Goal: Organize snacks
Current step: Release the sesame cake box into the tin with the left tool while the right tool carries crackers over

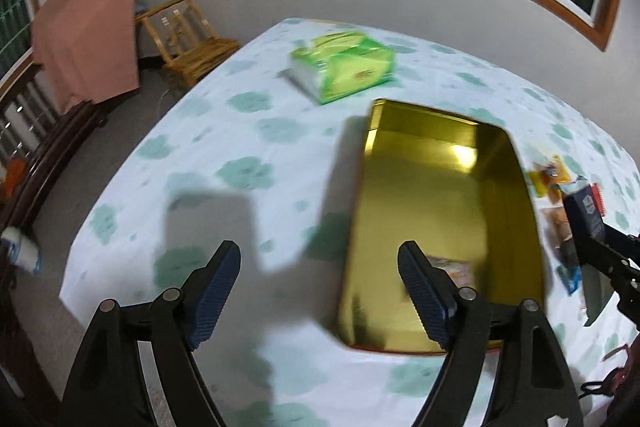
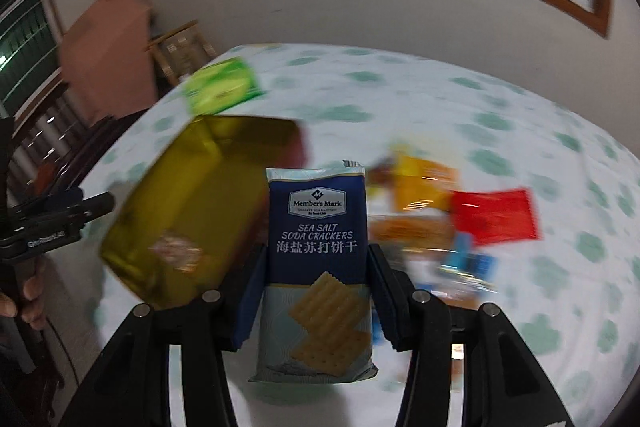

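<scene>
Right between my right gripper's (image 2: 318,291) blue pads sits a cracker packet (image 2: 318,267), held upright and clamped from both sides. Its dark blue front reads "Member's Mark", then "SEA SALT SODA CRACKERS", with a line of Chinese characters below and a picture of square crackers on the pale lower half. The packet hangs above the table, just right of the gold tin (image 2: 188,211).

My left gripper (image 1: 320,291) is spread wide, its ribbed blue fingers (image 1: 218,291) holding nothing. It hovers over the near end of the tin (image 1: 448,211), the right finger above the tin's interior, the left above the tablecloth (image 1: 200,155). From the right wrist view, this gripper comes in at the left edge, level, with small white lettering on its side too blurred for me to read, and my left hand (image 2: 28,301) is wrapped around its handle.

Inside the tin, at the near end, lies one pale snack wrapper (image 1: 454,267); its print is unreadable. Right of the tin, a loose heap of snacks lies on the cloth: an orange packet (image 2: 424,183), a red packet (image 2: 494,217), some blue ones (image 2: 474,261), all smeared by motion.

Farther back lies a green tissue pack (image 1: 344,65). Beyond the table stands a wooden chair (image 1: 188,35).
</scene>
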### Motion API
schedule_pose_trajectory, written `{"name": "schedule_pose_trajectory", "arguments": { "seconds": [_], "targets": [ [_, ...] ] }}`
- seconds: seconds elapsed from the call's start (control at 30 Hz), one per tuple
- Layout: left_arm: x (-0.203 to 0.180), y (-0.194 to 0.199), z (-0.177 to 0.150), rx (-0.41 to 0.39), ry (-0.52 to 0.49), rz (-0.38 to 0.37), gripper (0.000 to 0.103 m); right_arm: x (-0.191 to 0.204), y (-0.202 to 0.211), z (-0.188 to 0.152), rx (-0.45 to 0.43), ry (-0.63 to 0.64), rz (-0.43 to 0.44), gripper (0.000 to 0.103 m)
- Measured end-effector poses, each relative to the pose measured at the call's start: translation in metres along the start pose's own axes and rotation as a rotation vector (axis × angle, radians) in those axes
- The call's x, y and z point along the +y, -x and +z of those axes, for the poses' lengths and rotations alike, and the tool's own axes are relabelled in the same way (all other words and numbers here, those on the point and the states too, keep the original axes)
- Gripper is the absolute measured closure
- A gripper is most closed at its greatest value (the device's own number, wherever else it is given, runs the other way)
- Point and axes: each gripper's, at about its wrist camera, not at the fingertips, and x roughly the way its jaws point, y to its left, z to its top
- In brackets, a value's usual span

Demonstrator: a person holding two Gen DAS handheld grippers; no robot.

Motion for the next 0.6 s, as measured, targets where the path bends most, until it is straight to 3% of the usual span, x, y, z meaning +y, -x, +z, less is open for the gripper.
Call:
{"name": "schedule_pose_trajectory", "arguments": {
  "seconds": [0.3, 0.6],
  "targets": [
    [0.025, -0.004, -0.017, 0.033, 0.009, 0.098, 0.024, 0.066, -0.043, 0.011, 0.062, 0.121, 0.041, 0.053],
    [0.031, -0.006, -0.02, 0.045, 0.022, 0.106, 0.024, 0.088, -0.067, 0.015, 0.092, 0.182, 0.036, 0.053]
  ]
}}
